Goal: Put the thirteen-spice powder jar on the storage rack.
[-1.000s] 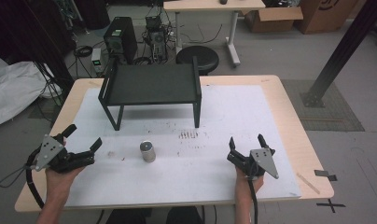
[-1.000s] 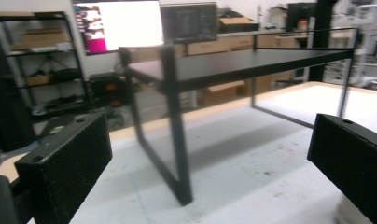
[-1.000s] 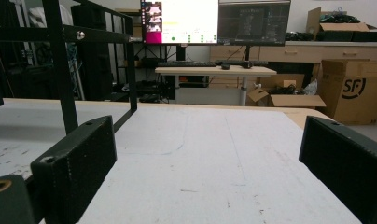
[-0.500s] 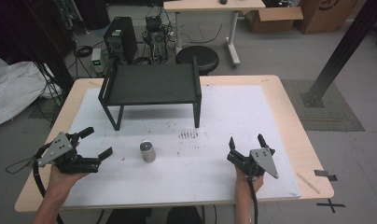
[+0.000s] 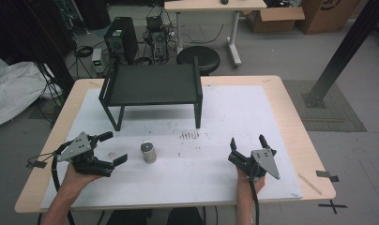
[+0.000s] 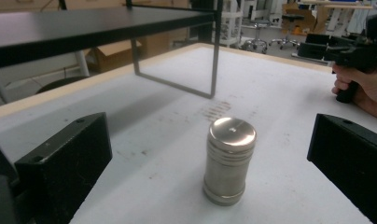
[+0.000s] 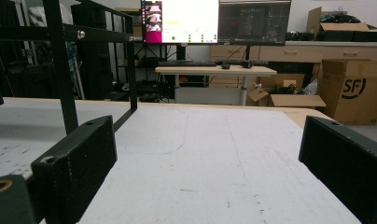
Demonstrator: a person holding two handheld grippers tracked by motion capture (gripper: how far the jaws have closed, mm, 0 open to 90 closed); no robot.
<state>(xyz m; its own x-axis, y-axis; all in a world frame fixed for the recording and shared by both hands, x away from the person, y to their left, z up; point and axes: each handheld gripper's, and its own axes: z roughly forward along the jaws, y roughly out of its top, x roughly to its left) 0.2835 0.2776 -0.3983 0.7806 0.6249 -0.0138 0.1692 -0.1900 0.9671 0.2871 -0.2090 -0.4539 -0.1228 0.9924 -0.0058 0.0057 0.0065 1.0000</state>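
My left tongs (image 5: 113, 149), released wide, point at the upright steel canister (image 5: 148, 152) on the counter (image 5: 253, 117), lined up to straddle it. My right tongs (image 5: 247, 143) wait released, well apart.

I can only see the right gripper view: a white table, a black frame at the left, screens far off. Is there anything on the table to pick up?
Observer: Yes. A small metal canister stands upright on the white mat, in front of the black shelf.
Operator: Is the other tool anywhere near it?
Observer: The left gripper points at it with its jaws wide open, and the canister sits ahead between them in the left gripper view, untouched.
Operator: And the tool whose camera I'm watching?
Observer: The right gripper is held open off to the canister's right, with bare mat between them.
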